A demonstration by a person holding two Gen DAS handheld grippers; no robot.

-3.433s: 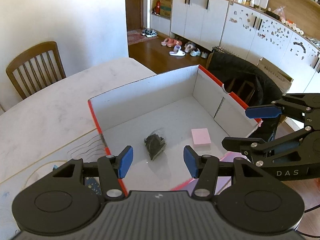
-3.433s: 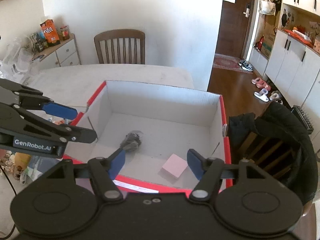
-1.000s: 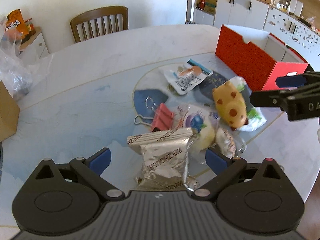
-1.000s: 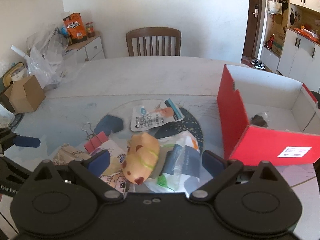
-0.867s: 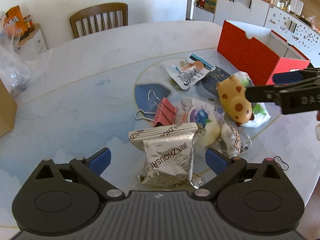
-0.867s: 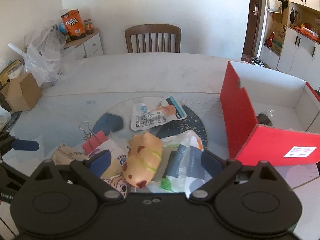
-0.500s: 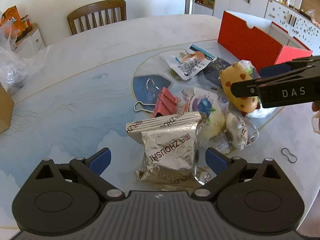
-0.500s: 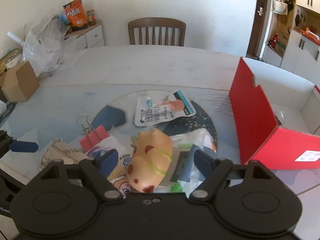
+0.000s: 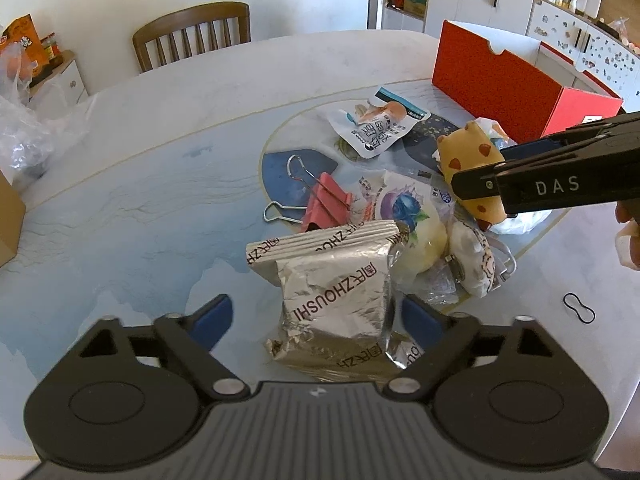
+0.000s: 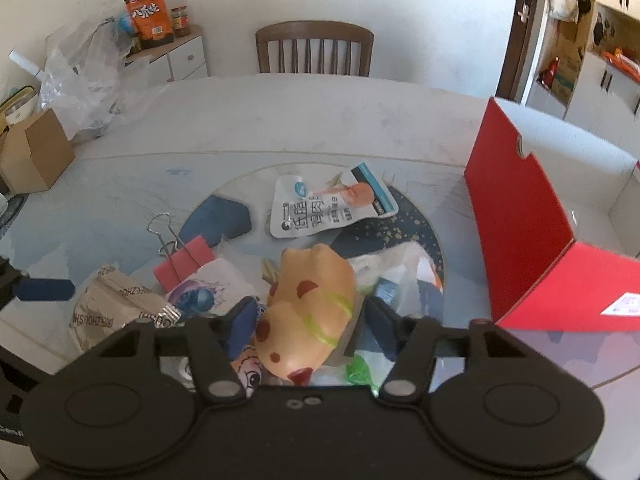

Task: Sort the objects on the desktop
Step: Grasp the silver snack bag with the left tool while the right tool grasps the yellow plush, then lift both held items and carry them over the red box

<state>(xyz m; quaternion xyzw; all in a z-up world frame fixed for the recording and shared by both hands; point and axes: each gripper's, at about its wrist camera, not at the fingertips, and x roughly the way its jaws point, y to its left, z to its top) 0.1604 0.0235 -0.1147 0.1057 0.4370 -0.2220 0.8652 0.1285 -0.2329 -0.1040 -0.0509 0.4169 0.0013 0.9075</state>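
Note:
A pile of small objects lies on the marble table. My left gripper (image 9: 316, 320) is open, its pads on either side of a silver foil packet (image 9: 336, 280), apart from it. My right gripper (image 10: 310, 326) is open around a yellow spotted plush toy (image 10: 312, 300), which also shows in the left wrist view (image 9: 468, 160). Nearby lie a pink binder clip (image 9: 324, 204), a white fish-snack pouch (image 10: 328, 208) and a round blueberry packet (image 9: 404, 208). The red box (image 10: 516, 216) stands at the right.
A wooden chair (image 10: 314, 48) stands at the table's far side. A cardboard box (image 10: 34, 152) and plastic bags (image 10: 84, 80) sit at the far left. A black hair tie (image 9: 578, 308) lies near the table's right edge.
Both grippers left the red box and came down over the pile. In the last second the left closed in on the foil packet and the right on the plush toy, its jaws narrowing.

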